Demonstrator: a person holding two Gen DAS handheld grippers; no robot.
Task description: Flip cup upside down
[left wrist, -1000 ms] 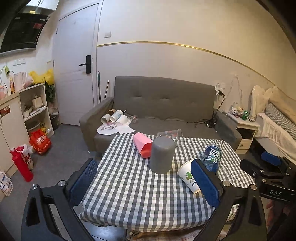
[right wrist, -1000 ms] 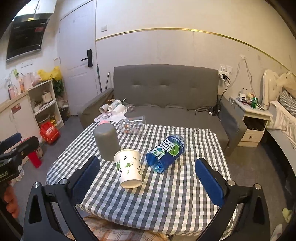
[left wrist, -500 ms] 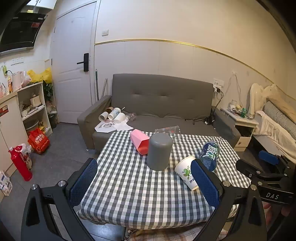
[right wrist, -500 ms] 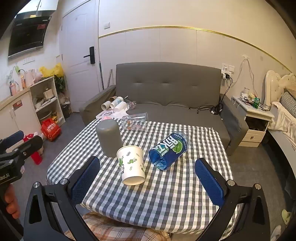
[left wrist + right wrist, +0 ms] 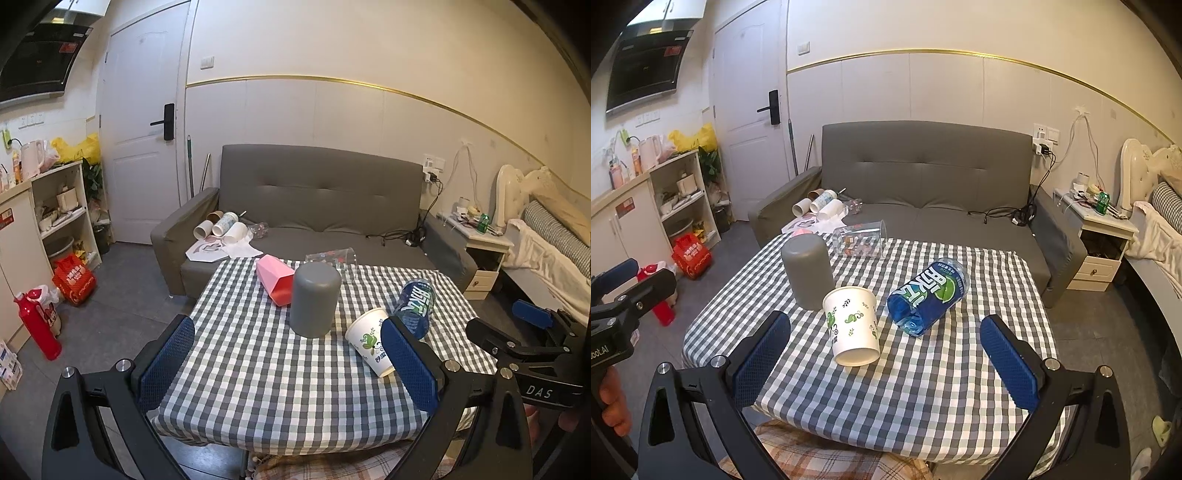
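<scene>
A white paper cup with green leaf print (image 5: 853, 328) stands upright on the checked table (image 5: 923, 387), also in the left wrist view (image 5: 369, 345). A grey cup (image 5: 314, 299) stands upside down beside it, also in the right wrist view (image 5: 807, 271). A pink cup (image 5: 275, 278), a clear glass (image 5: 860, 240) and a blue bottle (image 5: 929, 295) lie on their sides. My left gripper (image 5: 288, 363) is open and empty above the table's near edge. My right gripper (image 5: 886, 362) is open and empty, just in front of the paper cup.
A grey sofa (image 5: 317, 206) with paper cups and papers stands behind the table. A nightstand (image 5: 1100, 240) and a bed are at the right. Shelves (image 5: 62, 218), a red bag and a red flask (image 5: 37, 325) are at the left.
Both grippers have pulled back and risen slightly. The table objects have not moved.
</scene>
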